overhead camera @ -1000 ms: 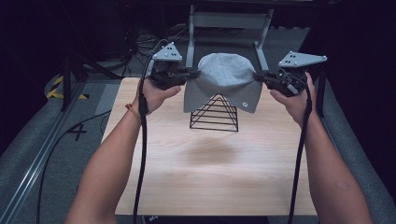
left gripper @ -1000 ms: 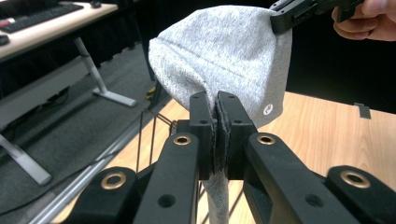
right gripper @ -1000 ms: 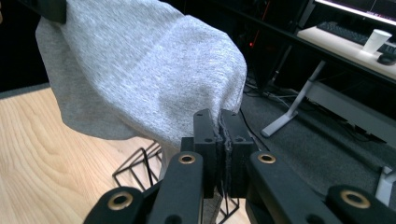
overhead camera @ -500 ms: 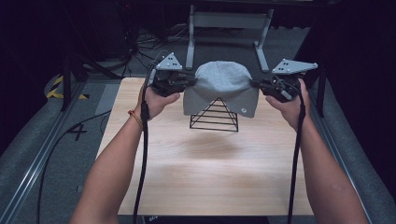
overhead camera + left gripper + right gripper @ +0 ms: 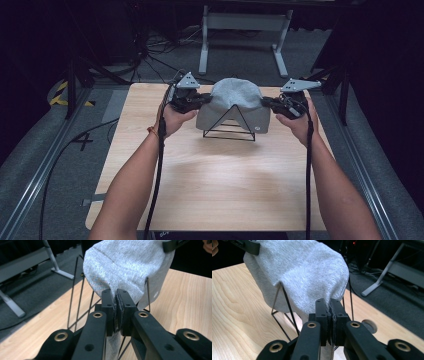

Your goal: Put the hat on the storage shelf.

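Nearest me the bare wooden table [image 5: 210, 185] fills the lower frame. At mid-frame my left gripper [image 5: 206, 99] and right gripper [image 5: 266, 102] each have their jaws clamped on an edge of the grey beanie [image 5: 235, 97] — it spans between them, long axis left to right, both hands equally near. It drapes over the black wire stand [image 5: 230, 127], resting on its peak; I'd judge release comes next.

My light wood tabletop [image 5: 210, 185] sits in a dark room, lit from above. Grey carpet floor [image 5: 30, 165] around it. Grey metal stand [image 5: 245, 22] with two feet on the far side. Black cables [image 5: 150, 47] tangled far left. Yellow-black tape [image 5: 62, 95] at left. Metal rail [image 5: 35, 185] along near left.
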The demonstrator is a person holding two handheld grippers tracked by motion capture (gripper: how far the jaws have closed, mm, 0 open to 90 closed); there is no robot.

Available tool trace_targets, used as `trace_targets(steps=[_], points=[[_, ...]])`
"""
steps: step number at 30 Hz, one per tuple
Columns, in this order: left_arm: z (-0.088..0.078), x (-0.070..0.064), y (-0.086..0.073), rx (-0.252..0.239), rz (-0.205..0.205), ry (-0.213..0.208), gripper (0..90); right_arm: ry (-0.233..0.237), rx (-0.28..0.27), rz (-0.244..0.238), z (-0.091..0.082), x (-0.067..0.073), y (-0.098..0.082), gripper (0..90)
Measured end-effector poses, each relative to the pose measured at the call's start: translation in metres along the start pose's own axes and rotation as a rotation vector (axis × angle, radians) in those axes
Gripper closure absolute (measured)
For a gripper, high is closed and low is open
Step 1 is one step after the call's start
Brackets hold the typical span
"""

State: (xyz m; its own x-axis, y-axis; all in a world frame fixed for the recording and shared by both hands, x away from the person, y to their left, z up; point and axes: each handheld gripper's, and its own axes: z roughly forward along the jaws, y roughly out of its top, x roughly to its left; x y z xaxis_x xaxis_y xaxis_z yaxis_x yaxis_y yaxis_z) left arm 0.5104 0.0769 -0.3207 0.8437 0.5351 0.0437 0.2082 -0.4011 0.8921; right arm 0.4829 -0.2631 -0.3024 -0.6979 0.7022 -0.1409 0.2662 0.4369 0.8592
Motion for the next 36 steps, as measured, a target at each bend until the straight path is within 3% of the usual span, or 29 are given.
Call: trace_targets(steps=[3,6,10,13,16,17,20,22,23,24,25,27,28,31,32,35,36], points=[[0.003,0.001,-0.007,-0.017,-0.019,0.007,85.2,0.005,0.01,0.013,0.007,0.0,-0.008,86.2],[0.007,0.0,-0.012,-0.003,-0.007,0.021,85.2,0.008,0.017,0.02,0.012,0.002,-0.013,86.2],[0.018,-0.005,-0.023,0.065,0.049,0.032,85.3,0.017,0.042,0.024,0.022,0.005,-0.027,86.4],[0.023,-0.009,-0.029,0.07,0.057,0.026,85.4,0.027,0.041,0.04,0.026,0.007,-0.034,86.6],[0.024,-0.011,-0.03,0.063,0.073,0.042,85.4,0.037,0.032,0.05,0.027,0.008,-0.038,86.6],[0.023,-0.013,-0.032,0.044,0.052,0.037,85.5,0.039,0.032,0.05,0.026,0.009,-0.04,86.6],[0.02,-0.013,-0.033,0.029,0.054,0.051,85.3,0.038,0.02,0.048,0.023,0.01,-0.04,86.6],[0.014,-0.012,-0.031,-0.021,0.019,0.079,84.6,0.035,0.009,0.041,0.02,0.01,-0.039,86.6],[0.01,-0.012,-0.03,-0.049,0.004,0.072,80.9,0.035,-0.009,0.041,0.017,0.01,-0.038,86.2],[0.006,-0.012,-0.029,-0.073,0.007,0.031,82.2,0.038,-0.033,0.043,0.013,0.009,-0.036,86.0],[0.003,-0.014,-0.028,-0.088,0.028,0.021,84.5,0.056,-0.064,0.037,0.006,0.01,-0.033,86.1],[-0.003,-0.018,-0.026,-0.107,0.048,0.007,88.3,0.061,-0.07,0.02,0.003,0.011,-0.032,86.1],[-0.005,-0.019,-0.025,-0.11,0.051,-0.023,89.4,0.066,-0.074,0.002,0.001,0.013,-0.031,86.2],[-0.004,-0.021,-0.028,-0.085,0.069,-0.029,89.7,0.093,-0.086,-0.03,-0.004,0.019,-0.029,86.0],[-0.003,-0.02,-0.03,-0.091,0.058,-0.035,89.6,0.096,-0.081,-0.033,-0.004,0.02,-0.029,85.4],[0.001,-0.016,-0.036,-0.08,0.022,-0.041,71.9,0.099,-0.068,-0.042,-0.002,0.023,-0.033,83.1],[0.004,-0.016,-0.038,-0.066,0.015,-0.016,66.2,0.101,-0.064,-0.037,-0.001,0.023,-0.035,82.0]])
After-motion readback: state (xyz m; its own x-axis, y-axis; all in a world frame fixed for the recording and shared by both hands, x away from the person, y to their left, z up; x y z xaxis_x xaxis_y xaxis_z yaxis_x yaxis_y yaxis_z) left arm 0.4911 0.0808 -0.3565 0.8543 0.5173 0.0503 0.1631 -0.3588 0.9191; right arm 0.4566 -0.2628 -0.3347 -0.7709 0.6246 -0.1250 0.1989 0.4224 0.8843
